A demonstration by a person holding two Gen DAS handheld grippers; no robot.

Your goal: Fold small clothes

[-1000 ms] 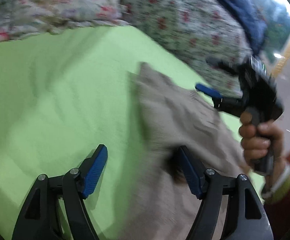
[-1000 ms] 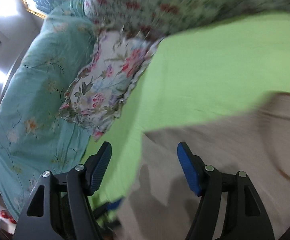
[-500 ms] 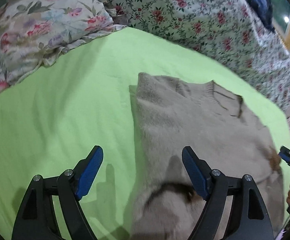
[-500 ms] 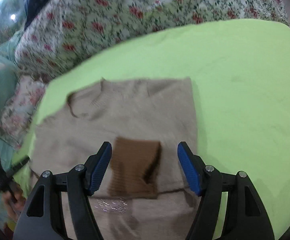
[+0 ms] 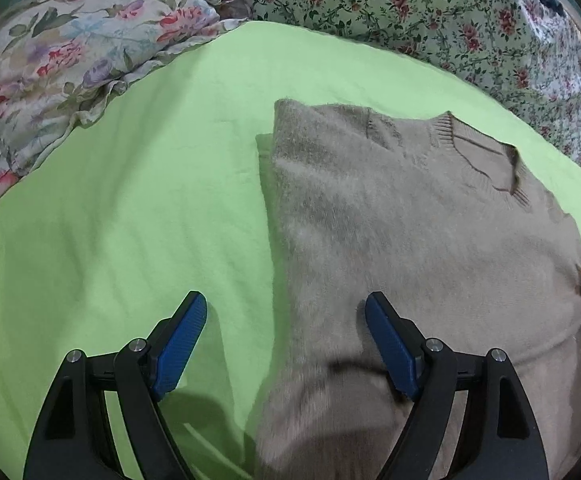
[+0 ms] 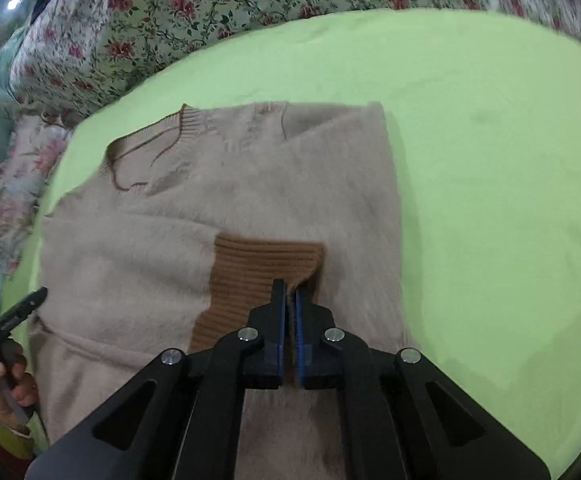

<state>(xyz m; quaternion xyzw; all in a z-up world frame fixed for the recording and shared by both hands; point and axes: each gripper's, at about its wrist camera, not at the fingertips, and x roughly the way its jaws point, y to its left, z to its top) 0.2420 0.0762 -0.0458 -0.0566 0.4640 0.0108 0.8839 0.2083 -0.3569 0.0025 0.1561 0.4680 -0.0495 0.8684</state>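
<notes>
Green bedsheet (image 6: 490, 140) carries a beige sweater (image 6: 250, 184); right gripper (image 6: 289, 300) pinches its brown ribbed cuff (image 6: 258, 268), left gripper (image 5: 286, 320) hovers spread wide

The right gripper (image 6: 289, 300), wide open half a second ago, has now closed on the brown cuff (image 6: 258, 276). The left gripper (image 5: 286, 320) has steadied over the sweater (image 5: 390, 216), its view no longer blurred.

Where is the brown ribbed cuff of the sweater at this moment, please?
In the right wrist view, the brown ribbed cuff lies folded onto the middle of the beige sweater, below its neckline, with the right gripper shut on the cuff's near edge.
</notes>
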